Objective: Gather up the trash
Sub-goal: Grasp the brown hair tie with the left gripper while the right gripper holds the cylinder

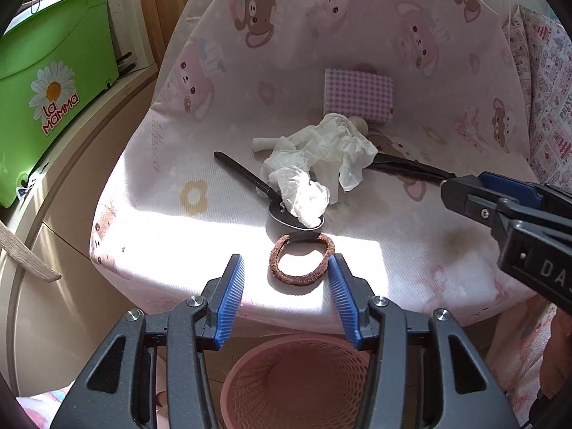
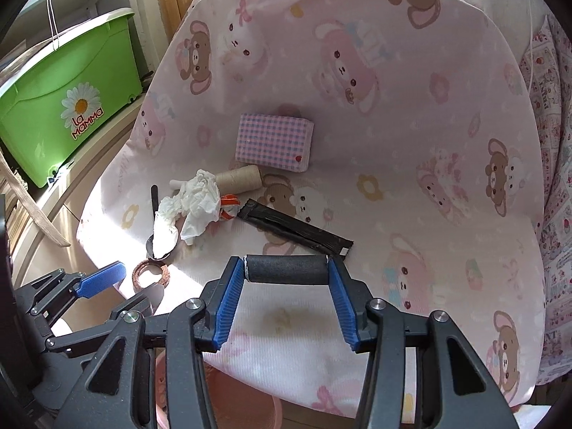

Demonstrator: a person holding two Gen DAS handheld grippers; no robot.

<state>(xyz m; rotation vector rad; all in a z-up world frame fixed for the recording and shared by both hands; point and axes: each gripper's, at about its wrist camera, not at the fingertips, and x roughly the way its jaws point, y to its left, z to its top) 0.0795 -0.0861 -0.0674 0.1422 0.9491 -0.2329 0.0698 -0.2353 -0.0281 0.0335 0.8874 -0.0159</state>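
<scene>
On the pink bear-print seat cover [image 1: 221, 114] lie crumpled white tissues [image 1: 321, 157], a black spoon [image 1: 250, 182] partly under them, a brown glitter hair tie [image 1: 302, 259], a black wrapper [image 2: 296, 228] and a cardboard tube [image 2: 239, 178]. My left gripper [image 1: 287, 268] is open, its fingers on either side of the hair tie. My right gripper [image 2: 286, 271] is shut on a dark grey foam cylinder [image 2: 286, 270] held above the seat. A pink mesh basket [image 1: 296, 382] stands below the seat's front edge.
A pink gingham box [image 1: 357, 94] sits at the back of the seat. A green "La Mamma" bin [image 1: 53, 82] stands on a shelf to the left. Printed fabric [image 1: 547, 100] hangs on the right.
</scene>
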